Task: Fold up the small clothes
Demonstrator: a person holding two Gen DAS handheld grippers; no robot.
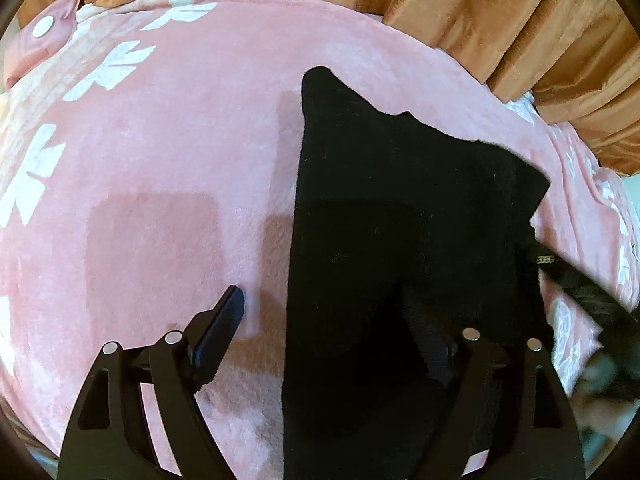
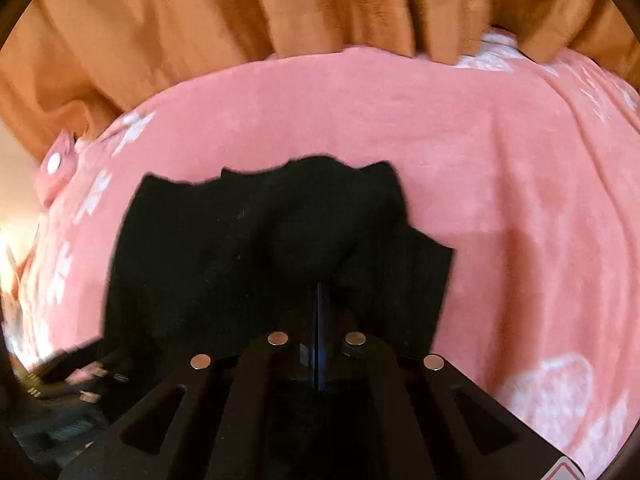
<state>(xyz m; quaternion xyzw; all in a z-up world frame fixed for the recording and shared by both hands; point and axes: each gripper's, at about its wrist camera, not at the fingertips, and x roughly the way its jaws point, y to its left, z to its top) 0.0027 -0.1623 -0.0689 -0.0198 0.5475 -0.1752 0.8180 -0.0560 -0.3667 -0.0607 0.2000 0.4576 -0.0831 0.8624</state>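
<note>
A small black garment (image 1: 400,220) lies on the pink blanket (image 1: 180,160). In the left wrist view my left gripper (image 1: 324,320) is open: its left finger (image 1: 224,320) is over the blanket, its right finger (image 1: 428,344) over the black cloth, with the garment's left edge between them. In the right wrist view my right gripper (image 2: 320,292) is shut on the near edge of the black garment (image 2: 240,248), which bunches just ahead of the fingertips. The right gripper shows blurred at the right edge of the left wrist view (image 1: 592,300).
The pink blanket (image 2: 500,200) with white flower prints covers the whole surface. Orange-brown curtains (image 2: 240,20) hang along the far edge. A pink pillow corner (image 1: 44,32) with a round white button lies at the far left.
</note>
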